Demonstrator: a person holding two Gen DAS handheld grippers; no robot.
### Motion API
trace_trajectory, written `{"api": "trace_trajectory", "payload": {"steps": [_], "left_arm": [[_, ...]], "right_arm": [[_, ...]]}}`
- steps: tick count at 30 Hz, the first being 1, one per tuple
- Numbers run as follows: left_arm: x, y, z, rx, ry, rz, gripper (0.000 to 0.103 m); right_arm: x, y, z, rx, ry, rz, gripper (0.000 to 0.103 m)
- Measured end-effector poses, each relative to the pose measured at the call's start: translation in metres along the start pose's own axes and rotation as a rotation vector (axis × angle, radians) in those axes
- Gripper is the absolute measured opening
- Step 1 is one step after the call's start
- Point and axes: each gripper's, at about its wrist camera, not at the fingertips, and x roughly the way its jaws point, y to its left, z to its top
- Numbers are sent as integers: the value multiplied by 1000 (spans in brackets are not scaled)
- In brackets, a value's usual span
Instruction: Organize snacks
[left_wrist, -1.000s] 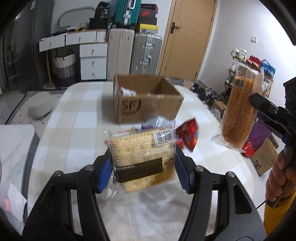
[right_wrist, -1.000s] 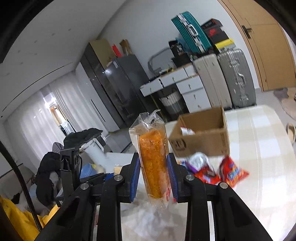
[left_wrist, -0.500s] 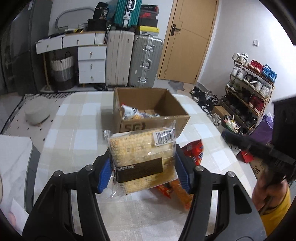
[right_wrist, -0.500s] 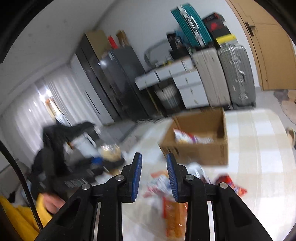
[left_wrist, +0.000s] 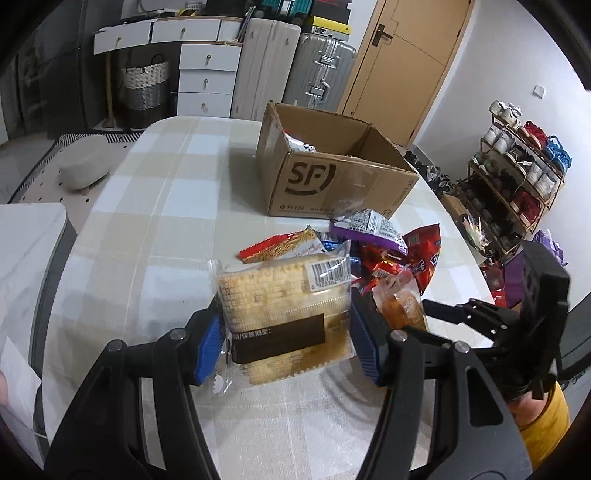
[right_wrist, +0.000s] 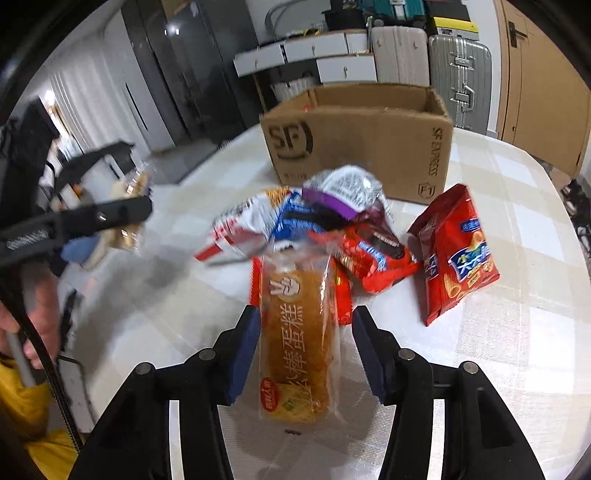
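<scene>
My left gripper (left_wrist: 288, 347) is shut on a clear packet of square crackers (left_wrist: 284, 306), held low over the table just in front of the snack pile (left_wrist: 369, 243). My right gripper (right_wrist: 306, 354) points down at a long orange cake packet (right_wrist: 299, 339) that lies on the table. Its jaws are opening, with the packet between them and a gap on the right side. Past it lie a pile of several snack bags (right_wrist: 325, 218) and a red chips bag (right_wrist: 458, 258). Behind the pile stands the open cardboard box (left_wrist: 332, 177) (right_wrist: 354, 136), with a packet or two inside.
The round table wears a checked cloth (left_wrist: 155, 206); its edge curves close on both sides. Behind the table stand suitcases (left_wrist: 295, 62) and white drawers (left_wrist: 207, 74). A shoe rack (left_wrist: 517, 177) stands to the right. A person's hand (right_wrist: 33, 317) grips the left tool.
The orange cake packet has left the right jaws and now lies on the table. The right gripper sank and tipped down over it, jaws wider. The left gripper came lower, still holding the crackers.
</scene>
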Motion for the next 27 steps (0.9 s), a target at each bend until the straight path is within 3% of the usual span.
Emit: {"api": "trace_trajectory", "payload": {"steps": [3,5,6,14,27], "left_arm": [[-3,0,-2,0,-6,2,58],[-5,0,-2,5,-7,2,58],[-6,0,-3,6,-11,5,58],[-21,-10,6,37,-31,-4,58],[-51,-53,74,160,-146,-26,58]], "right_arm": [[14,1,-5,5,47,13,51],[14,-2,-4,19,50,30,39],[13,-3,-4,29,44,39,39],[-38,-14,10,99,-103,121,38],[-127,-27,111,102,-337,242,38]]}}
